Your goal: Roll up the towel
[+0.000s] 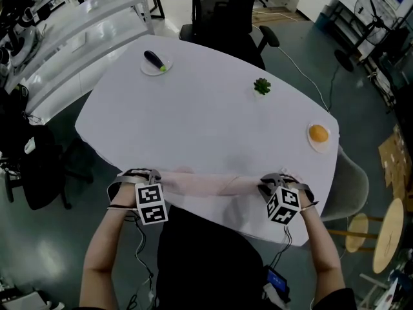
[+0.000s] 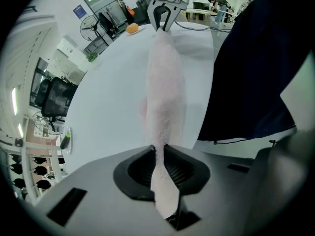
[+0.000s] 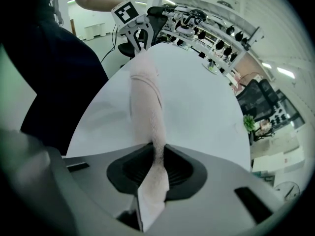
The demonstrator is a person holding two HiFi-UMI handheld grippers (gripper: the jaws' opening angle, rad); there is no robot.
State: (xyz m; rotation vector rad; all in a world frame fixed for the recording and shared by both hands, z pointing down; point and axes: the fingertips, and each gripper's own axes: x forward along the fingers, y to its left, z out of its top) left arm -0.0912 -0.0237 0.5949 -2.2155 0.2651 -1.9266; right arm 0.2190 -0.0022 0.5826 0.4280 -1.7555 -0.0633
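A pale pink towel point(image 1: 206, 184) stretches as a narrow bunched band along the near edge of the white table point(image 1: 206, 118). My left gripper point(image 1: 143, 185) is shut on its left end, and my right gripper point(image 1: 271, 187) is shut on its right end. In the left gripper view the towel point(image 2: 165, 97) runs from between my jaws straight to the other gripper point(image 2: 165, 14). The right gripper view mirrors this: the towel point(image 3: 147, 102) leads away to the left gripper point(image 3: 137, 33). A towel corner pokes out behind each pair of pads.
On the table stand a plate with a dark object point(image 1: 155, 62) at the far left, a small green plant point(image 1: 262, 86) at the far middle, and an orange on a plate point(image 1: 318, 134) at the right. An office chair point(image 1: 229, 15) stands behind the table.
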